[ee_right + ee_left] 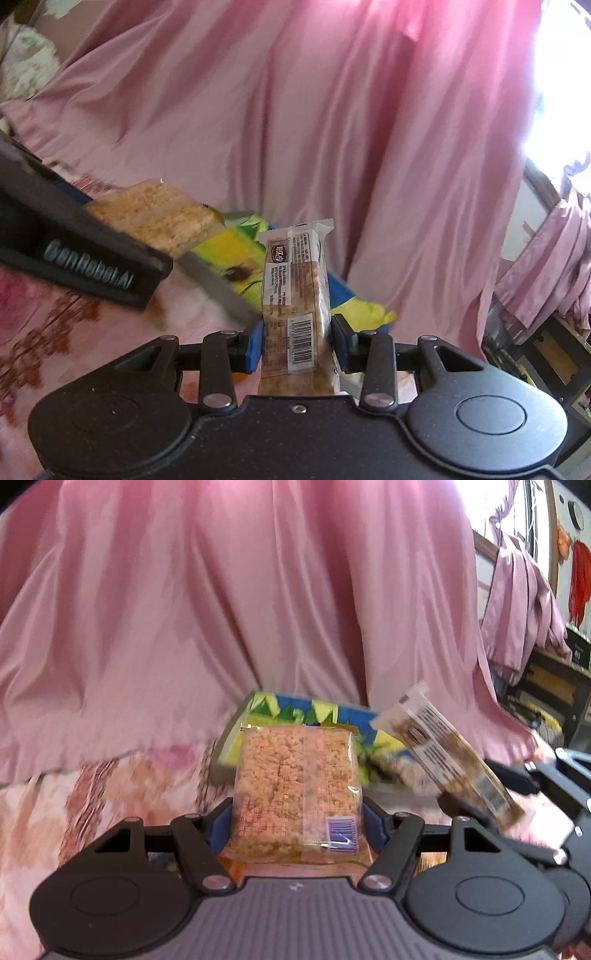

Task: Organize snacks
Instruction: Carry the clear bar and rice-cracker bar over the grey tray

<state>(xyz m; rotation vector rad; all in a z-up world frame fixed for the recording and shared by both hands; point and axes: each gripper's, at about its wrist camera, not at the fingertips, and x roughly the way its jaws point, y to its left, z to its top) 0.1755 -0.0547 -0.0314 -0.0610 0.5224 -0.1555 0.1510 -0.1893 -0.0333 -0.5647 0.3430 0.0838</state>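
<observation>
While both grippers are lifted above a floral pink surface, each one clamps a wrapped snack.

Rice cake packet [295, 790]: a square, clear-wrapped block of puffed golden grains, held upright and facing the left wrist camera. Its lower sides sit between the blue pads [218, 825] of the left gripper [297, 827]. In the right wrist view the same packet [155, 218] appears at the left, tilted, sticking out past the black finger.

Left gripper: jaws set fairly wide, closed against the packet's two sides.

Cereal bar [295, 295]: a long, narrow bar in a wrapper with brown print and a barcode, standing upright. Its lower part is pinched between the blue pads [255, 343] of the right gripper [299, 343]. In the left wrist view the bar [447, 753] leans at the right, blurred.

Right gripper: jaws set narrow, closed against the bar.

Colourful box [291, 710]: a yellow, green and blue box lying on the surface just beyond both snacks, partly hidden by them; its contents cannot be made out.

Surface [55, 812]: pink fabric with a reddish flower pattern, blurred.

Curtain [221, 590]: pink satin folds filling the background behind the box, reaching down to the far edge of the surface.

Window [561, 92]: bright white glare at the upper right corner.
</observation>
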